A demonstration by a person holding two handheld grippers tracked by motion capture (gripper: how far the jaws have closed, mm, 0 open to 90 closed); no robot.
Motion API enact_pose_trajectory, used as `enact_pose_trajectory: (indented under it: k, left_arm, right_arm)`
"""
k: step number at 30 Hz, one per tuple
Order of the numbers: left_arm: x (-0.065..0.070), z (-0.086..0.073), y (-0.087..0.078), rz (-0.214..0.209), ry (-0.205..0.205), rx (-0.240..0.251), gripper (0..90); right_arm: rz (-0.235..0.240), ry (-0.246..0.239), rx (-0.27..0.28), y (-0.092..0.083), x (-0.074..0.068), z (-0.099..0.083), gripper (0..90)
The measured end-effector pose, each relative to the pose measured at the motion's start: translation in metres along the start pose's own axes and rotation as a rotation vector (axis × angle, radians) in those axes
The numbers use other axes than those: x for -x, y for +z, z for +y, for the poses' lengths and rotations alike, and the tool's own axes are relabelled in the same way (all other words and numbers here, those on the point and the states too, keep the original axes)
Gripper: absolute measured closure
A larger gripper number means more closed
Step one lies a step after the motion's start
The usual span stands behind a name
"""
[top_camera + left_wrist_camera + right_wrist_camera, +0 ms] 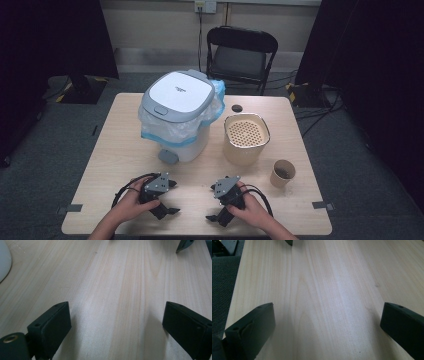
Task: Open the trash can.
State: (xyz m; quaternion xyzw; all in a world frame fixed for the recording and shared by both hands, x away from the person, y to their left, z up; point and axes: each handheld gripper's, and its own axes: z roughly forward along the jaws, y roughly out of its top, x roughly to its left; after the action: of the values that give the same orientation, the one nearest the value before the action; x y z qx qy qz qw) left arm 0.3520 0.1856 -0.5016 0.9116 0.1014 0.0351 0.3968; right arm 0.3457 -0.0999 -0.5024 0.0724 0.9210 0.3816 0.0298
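While both grippers, left [169, 211] and right [212, 218], rest gaping empty on the table [115, 150], careless reach risks toppling paper cup [282, 173].

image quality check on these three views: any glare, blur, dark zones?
High view: soft overall, corners fall to near black, mild sheen on the bin lid, table evenly lit. Left gripper view: wood grain sharp mid-frame, near pads slightly soft, faint shadows beside them. Right gripper view: pale glare band down the table centre, pads dark and blurred.
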Motion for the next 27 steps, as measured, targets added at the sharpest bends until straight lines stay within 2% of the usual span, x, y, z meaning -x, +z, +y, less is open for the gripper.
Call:
enact_pose_trajectory:
  k: [3, 6, 8, 11, 12, 13, 14, 15, 18, 21, 23, 24, 27]
  left_arm:
    - [0.0, 0.0, 0.0, -0.001, -0.002, 0.003, 7.4]
    - [0.004, 0.0, 0.001, 0.026, -0.03, 0.007, 7.3]
    - [0.004, -0.001, -0.001, 0.023, -0.036, 0.005, 7.2]
    - [0.002, 0.0, -0.006, 0.011, -0.097, -0.004, 8.8]
    - [0.002, 0.001, -0.009, 0.011, -0.121, -0.021, 13.0]
    - [0.002, 0.001, -0.009, 0.011, -0.121, -0.021, 18.3]
    - [0.002, 0.004, -0.015, 0.006, -0.149, -0.054, 18.8]
    - [0.002, 0.005, -0.017, 0.015, -0.151, -0.053, 16.4]
    - [0.003, 0.008, -0.024, 0.041, -0.184, -0.05, 16.8]
    - [0.004, 0.013, -0.033, 0.05, -0.248, -0.047, 16.7]
    - [0.004, 0.014, -0.036, 0.05, -0.257, -0.036, 16.4]
    - [0.004, 0.016, -0.043, 0.05, -0.265, -0.033, 15.8]
    - [0.005, 0.02, -0.048, 0.057, -0.271, -0.044, 15.9]
  right_arm:
    - [0.0, 0.0, 0.0, 0.0, 0.0, 0.0, 0.0]
    - [0.0, -0.001, 0.0, 0.0, 0.0, 0.0, 0.0]
    - [0.0, 0.0, 0.0, 0.0, 0.0, 0.0, 0.0]
    - [0.0, 0.002, -0.001, 0.0, 0.0, 0.0, 0.0]
    - [-0.001, 0.002, -0.001, 0.0, 0.0, 0.0, 0.0]
    - [-0.001, 0.002, -0.001, 0.0, 0.0, 0.0, 0.0]
    - [-0.001, 0.001, -0.001, 0.0, 0.0, 0.0, 0.0]
    - [-0.001, 0.002, -0.001, 0.0, 0.0, 0.0, 0.0]
    - [-0.001, 0.002, -0.002, 0.0, 0.0, 0.0, 0.0]
    - [-0.001, 0.001, -0.001, 0.0, 0.0, 0.0, 0.0]
    - [-0.001, 0.001, -0.001, 0.0, 0.0, 0.0, 0.0]
    - [-0.001, 0.001, -0.001, 0.0, 0.0, 0.0, 0.0]
    - [-0.002, 0.001, -0.001, 0.0, 0.0, 0.0, 0.0]
